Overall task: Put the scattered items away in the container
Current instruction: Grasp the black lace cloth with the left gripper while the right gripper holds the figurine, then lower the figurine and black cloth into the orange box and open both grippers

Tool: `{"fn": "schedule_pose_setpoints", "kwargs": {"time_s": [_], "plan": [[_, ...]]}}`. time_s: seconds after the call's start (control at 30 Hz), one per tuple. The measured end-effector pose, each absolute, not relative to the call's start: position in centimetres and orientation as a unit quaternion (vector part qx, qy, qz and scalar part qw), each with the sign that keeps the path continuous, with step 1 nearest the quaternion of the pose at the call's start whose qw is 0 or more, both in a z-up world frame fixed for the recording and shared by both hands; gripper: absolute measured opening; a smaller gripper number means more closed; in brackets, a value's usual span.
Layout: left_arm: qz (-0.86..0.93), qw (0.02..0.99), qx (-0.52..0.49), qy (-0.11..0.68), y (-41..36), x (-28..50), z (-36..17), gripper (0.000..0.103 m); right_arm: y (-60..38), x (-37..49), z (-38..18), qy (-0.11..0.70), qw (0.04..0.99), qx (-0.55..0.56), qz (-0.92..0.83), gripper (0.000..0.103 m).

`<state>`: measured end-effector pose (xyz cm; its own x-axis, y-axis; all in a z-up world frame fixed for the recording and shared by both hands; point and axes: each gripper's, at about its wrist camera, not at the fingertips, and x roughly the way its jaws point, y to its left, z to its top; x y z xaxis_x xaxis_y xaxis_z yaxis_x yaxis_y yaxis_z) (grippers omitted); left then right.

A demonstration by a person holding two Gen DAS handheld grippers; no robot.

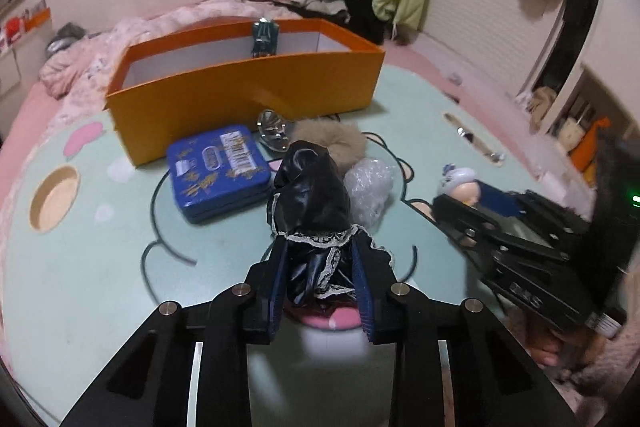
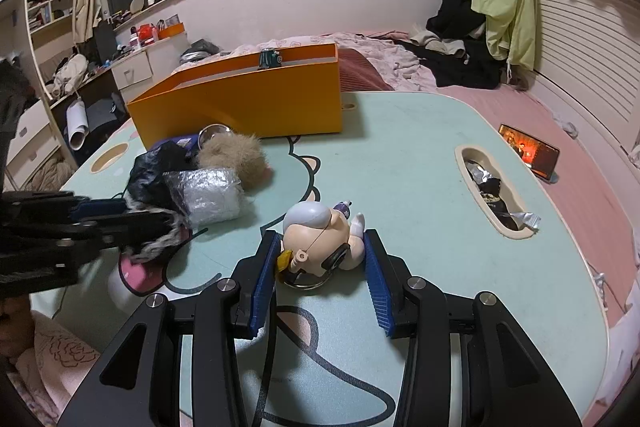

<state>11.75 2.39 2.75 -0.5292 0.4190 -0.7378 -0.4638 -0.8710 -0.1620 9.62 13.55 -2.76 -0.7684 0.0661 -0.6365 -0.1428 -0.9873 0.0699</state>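
My left gripper [image 1: 320, 239] is shut on a shiny black cloth with white lace trim [image 1: 310, 195], held just above the table; the same gripper [image 2: 152, 223] comes in from the left in the right wrist view. My right gripper [image 2: 320, 235] is shut on a small grey-haired doll figure [image 2: 316, 243] lying on the mint table [image 2: 440, 267]. An open orange box [image 1: 240, 95] stands at the far side, with a green toy car [image 1: 262, 37] at its far wall. In front of it lie a blue tin [image 1: 218, 173], a silver shiny piece [image 1: 274, 131], a fur pom-pom [image 1: 332, 141] and a bubble-wrap bundle [image 1: 368, 187].
The table has a round cup hole [image 1: 54, 197] at the left and a long slot with wrappers [image 2: 492, 195] at the right. A lit phone [image 2: 528, 151] lies on the pink bed beyond. Clothes [image 2: 464, 43] are piled on the bed behind the box.
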Motion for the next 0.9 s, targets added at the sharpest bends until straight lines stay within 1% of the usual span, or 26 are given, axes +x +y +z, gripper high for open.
{"fn": "schedule_pose_setpoints", "kwargs": {"time_s": [0.1,0.23,0.33,0.4,0.53,0.7,0.8,0.9], "plan": [[0.89,0.234,-0.391,0.017,0.4,13.0,3.8,0.029,13.5,9.6,-2.7,0.054,0.057,-0.337,0.938,0.043],[0.898,0.239,-0.369,0.002,-1.5,13.9,5.1,0.029,13.4,9.4,-2.4,0.054,0.037,-0.343,0.937,0.043],[0.903,0.228,-0.364,-0.002,-2.3,13.5,5.7,0.029,13.5,9.3,-0.9,0.078,-0.002,-0.339,0.937,0.043],[0.905,0.226,-0.36,-0.011,-2.8,12.9,6.2,0.029,13.5,8.9,0.7,0.071,-0.013,-0.325,0.943,0.043],[0.91,0.226,-0.346,-0.02,-3.2,10.5,8.3,0.029,14.2,7.2,4.0,0.066,-0.015,-0.3,0.951,0.043],[0.916,0.225,-0.331,-0.034,-2.7,6.0,11.0,0.029,14.7,2.7,7.3,0.069,-0.021,-0.289,0.955,0.043],[0.915,0.219,-0.336,-0.039,-1.8,2.5,11.5,0.029,14.6,-1.0,8.1,0.074,-0.019,-0.296,0.952,0.043],[0.917,0.196,-0.348,-0.028,-0.7,-1.0,10.5,0.029,14.1,-5.0,7.4,0.071,-0.019,-0.308,0.949,0.043]]}}
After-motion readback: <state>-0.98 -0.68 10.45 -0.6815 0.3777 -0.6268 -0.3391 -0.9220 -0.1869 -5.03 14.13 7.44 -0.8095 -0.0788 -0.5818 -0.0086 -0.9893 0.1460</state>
